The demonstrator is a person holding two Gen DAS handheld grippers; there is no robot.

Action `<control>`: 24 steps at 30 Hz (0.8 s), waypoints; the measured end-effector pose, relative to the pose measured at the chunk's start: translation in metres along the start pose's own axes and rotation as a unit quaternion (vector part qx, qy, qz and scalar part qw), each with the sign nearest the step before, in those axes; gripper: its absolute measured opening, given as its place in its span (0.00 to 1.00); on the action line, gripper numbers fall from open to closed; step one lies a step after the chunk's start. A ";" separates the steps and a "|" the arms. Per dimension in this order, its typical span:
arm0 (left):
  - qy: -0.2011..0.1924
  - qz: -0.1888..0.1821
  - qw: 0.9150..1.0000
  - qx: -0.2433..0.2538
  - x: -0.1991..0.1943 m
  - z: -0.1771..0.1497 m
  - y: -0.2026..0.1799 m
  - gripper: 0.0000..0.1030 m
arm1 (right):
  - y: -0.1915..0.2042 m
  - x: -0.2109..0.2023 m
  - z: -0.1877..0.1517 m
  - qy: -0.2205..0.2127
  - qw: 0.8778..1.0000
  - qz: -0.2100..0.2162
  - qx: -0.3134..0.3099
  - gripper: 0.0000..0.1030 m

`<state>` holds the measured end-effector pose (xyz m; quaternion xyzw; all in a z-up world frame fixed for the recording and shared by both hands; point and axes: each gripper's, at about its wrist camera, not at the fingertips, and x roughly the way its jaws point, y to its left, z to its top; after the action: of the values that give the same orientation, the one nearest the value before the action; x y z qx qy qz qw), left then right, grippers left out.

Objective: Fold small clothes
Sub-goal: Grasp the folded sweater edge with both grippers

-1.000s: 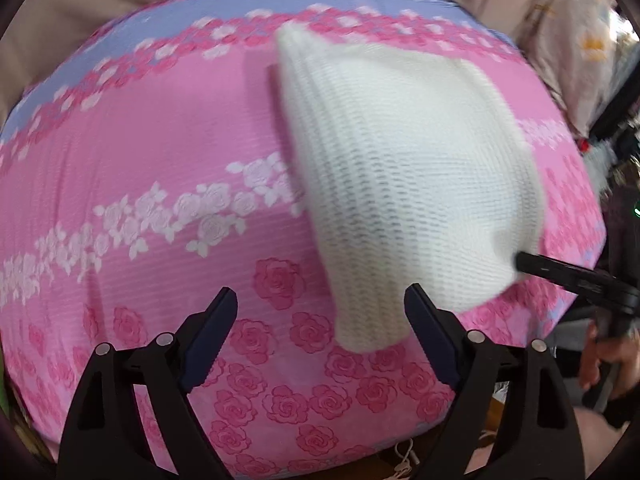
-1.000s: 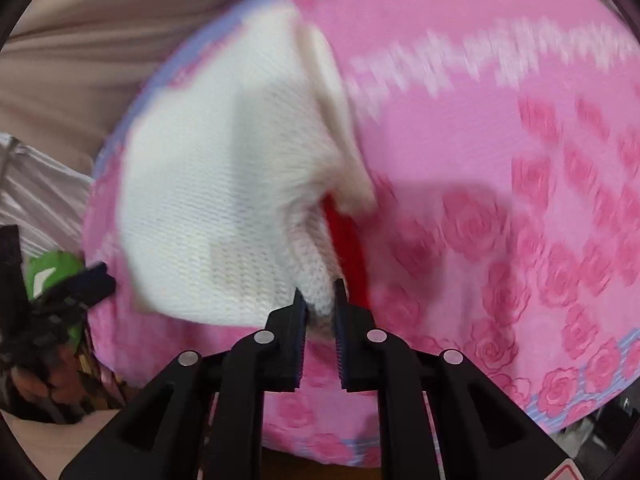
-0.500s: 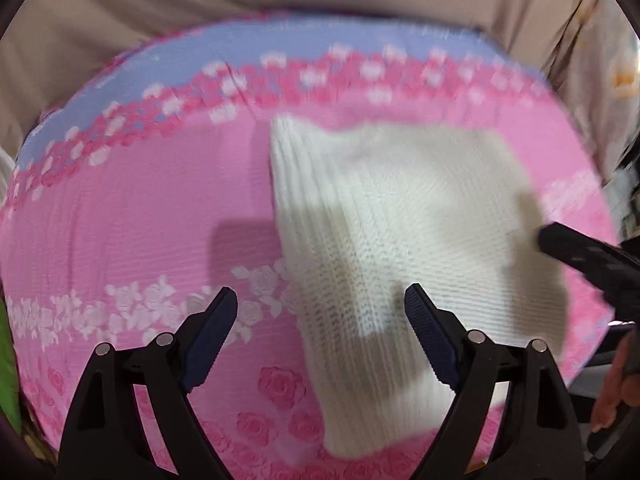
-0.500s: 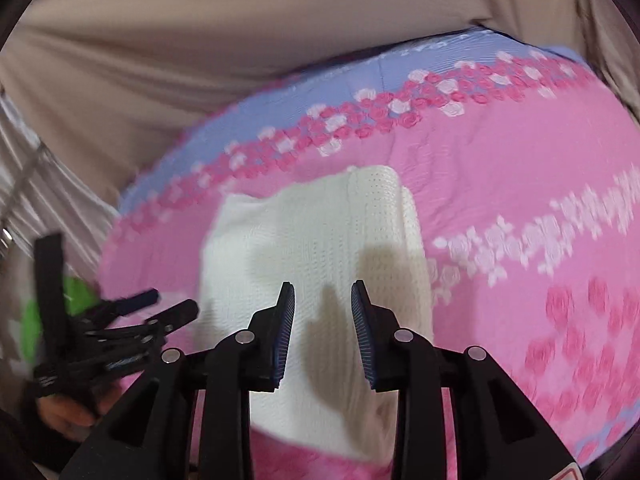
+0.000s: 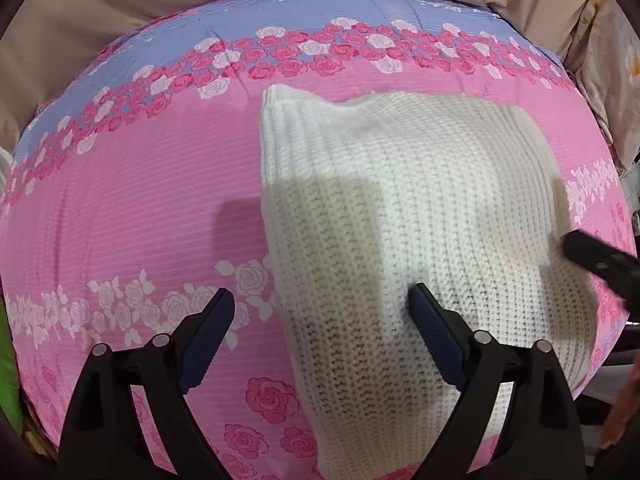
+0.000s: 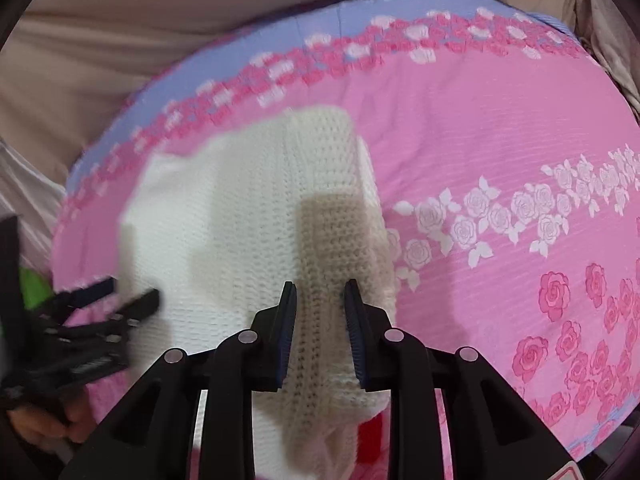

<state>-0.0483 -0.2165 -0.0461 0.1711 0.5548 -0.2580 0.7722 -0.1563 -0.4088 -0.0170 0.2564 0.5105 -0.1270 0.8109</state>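
A cream-white knitted garment (image 5: 420, 240) is lying ahead of the black hand-held gripper (image 5: 320, 332) on a pink rose-patterned bedsheet (image 5: 140, 200) with a lilac border

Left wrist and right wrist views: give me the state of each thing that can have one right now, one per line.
white knit garment: folded, lying flat on the bed, not held by either gripper.
left gripper: open wide, empty, above the garment's near edge.
right gripper: open, empty, above the garment's folded strip.
floral bedsheet: spread smooth under the garment.
red patch: shows at the garment's near edge; cannot tell what it is.
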 end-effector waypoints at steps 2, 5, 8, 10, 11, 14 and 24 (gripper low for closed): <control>0.002 -0.006 1.000 -0.007 -0.004 -0.001 0.001 0.83 | -0.001 -0.024 -0.005 -0.018 1.000 0.018 0.004 0.29; -0.002 -0.041 0.999 -0.025 -0.019 -0.010 0.007 0.83 | -0.005 -0.033 -0.022 -0.010 1.000 -0.001 0.008 0.39; -0.007 -0.049 0.998 -0.028 -0.026 -0.024 0.005 0.85 | -0.009 -0.037 -0.049 0.007 1.000 0.001 0.004 0.36; 0.005 -0.037 0.999 -0.016 -0.014 -0.032 0.001 0.87 | -0.006 -0.018 -0.059 0.020 0.999 -0.035 -0.023 0.30; 0.014 -0.034 0.999 -0.013 -0.004 -0.037 -0.001 0.87 | -0.005 0.003 -0.058 0.029 0.998 -0.049 -0.029 0.30; 0.016 -0.043 0.999 -0.029 -0.006 -0.039 0.003 0.87 | -0.026 0.025 -0.057 0.045 0.998 0.008 0.048 0.34; 0.021 -0.170 0.976 -0.137 0.010 -0.023 0.037 0.90 | -0.044 0.007 -0.036 0.040 0.992 0.073 0.097 0.77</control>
<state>-0.0417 -0.1765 -0.0639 -0.0280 0.6223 -0.3034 0.7210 -0.2010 -0.4256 -0.0484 0.3752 0.5080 -0.1056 0.7681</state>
